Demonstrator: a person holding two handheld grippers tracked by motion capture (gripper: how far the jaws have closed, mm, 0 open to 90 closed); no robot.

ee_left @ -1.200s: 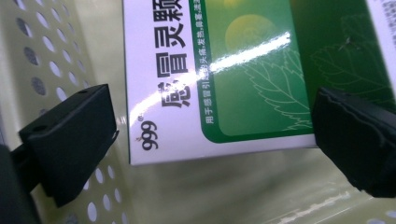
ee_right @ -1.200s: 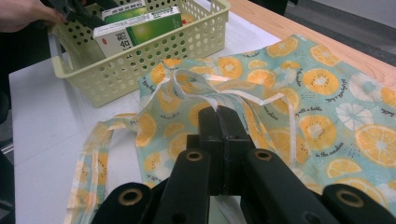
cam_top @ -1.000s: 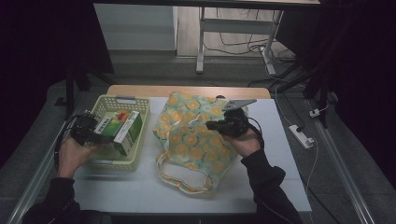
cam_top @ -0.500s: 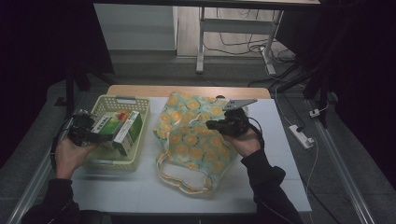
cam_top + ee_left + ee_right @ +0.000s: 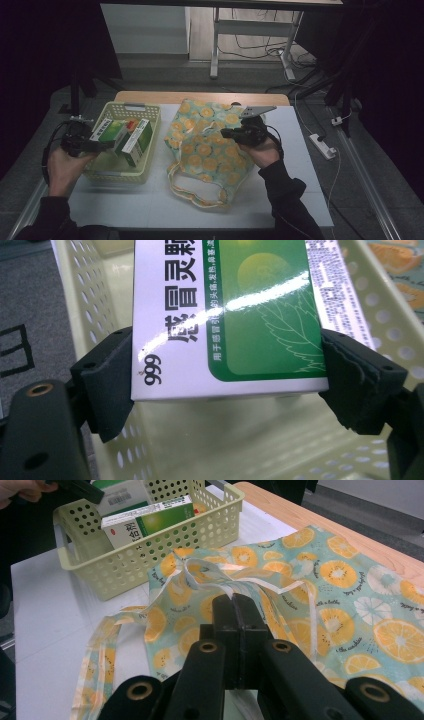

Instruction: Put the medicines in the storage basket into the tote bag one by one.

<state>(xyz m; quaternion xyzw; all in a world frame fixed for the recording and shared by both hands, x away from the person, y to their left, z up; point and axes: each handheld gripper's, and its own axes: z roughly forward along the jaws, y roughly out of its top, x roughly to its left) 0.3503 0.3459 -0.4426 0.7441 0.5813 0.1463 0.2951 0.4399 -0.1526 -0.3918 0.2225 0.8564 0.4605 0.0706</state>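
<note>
A green-and-white medicine box (image 5: 227, 315) is clamped at its sides by the left gripper (image 5: 95, 146) and held over the pale yellow basket (image 5: 150, 112) at the bench's (image 5: 150, 210) nine o'clock. At three o'clock of the basket, the citrus-print bag (image 5: 350, 585) lies flat, its rim pinched by the right gripper (image 5: 234, 600), jaws pressed together on the fabric. A second box (image 5: 150, 522) leans inside the basket.

A white table (image 5: 150, 210) has a wood strip (image 5: 150, 96) along its far edge. On its left side stands a pale yellow basket (image 5: 132, 105) full of little holes. A green and white box (image 5: 137, 142) leans inside it. On the grey floor to the right lies a white power strip (image 5: 322, 146). Far back, wires (image 5: 250, 50) trail by metal desk legs (image 5: 215, 45).
</note>
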